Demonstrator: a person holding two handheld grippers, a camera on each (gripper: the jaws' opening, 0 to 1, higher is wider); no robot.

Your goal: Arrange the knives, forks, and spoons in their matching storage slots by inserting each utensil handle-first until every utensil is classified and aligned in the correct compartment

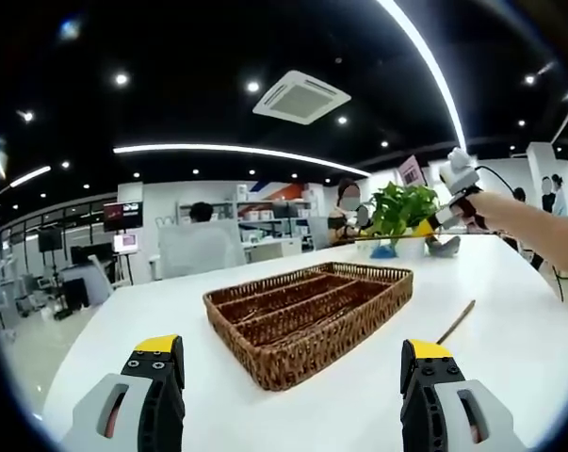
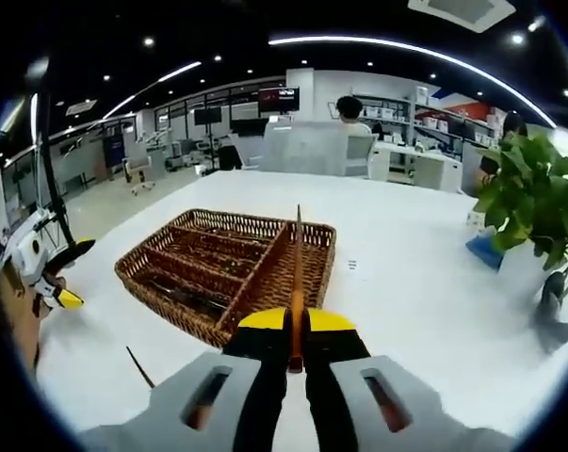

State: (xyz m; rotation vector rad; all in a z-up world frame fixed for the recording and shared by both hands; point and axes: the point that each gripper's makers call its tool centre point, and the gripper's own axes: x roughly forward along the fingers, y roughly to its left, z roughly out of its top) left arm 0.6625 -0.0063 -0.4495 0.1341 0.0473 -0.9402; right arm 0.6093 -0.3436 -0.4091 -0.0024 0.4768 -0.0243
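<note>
Right tongs (image 2: pixel 296 331) pinch one utensil (image 2: pixel 297 282); left tongs (image 1: pixel 288 363) spread; one basket (image 1: pixel 265 363).

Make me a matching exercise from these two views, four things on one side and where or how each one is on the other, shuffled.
Things:
1. wicker tray
2. slim utensil
3. left gripper
4. potted plant

States:
A. jaws apart, holding nothing
B. clamped between the right gripper's jaws
C. standing near the table's far edge
D. lying mid-table, split into long slots

Pairs: 1-D, 2-B, 3-A, 4-C
</note>
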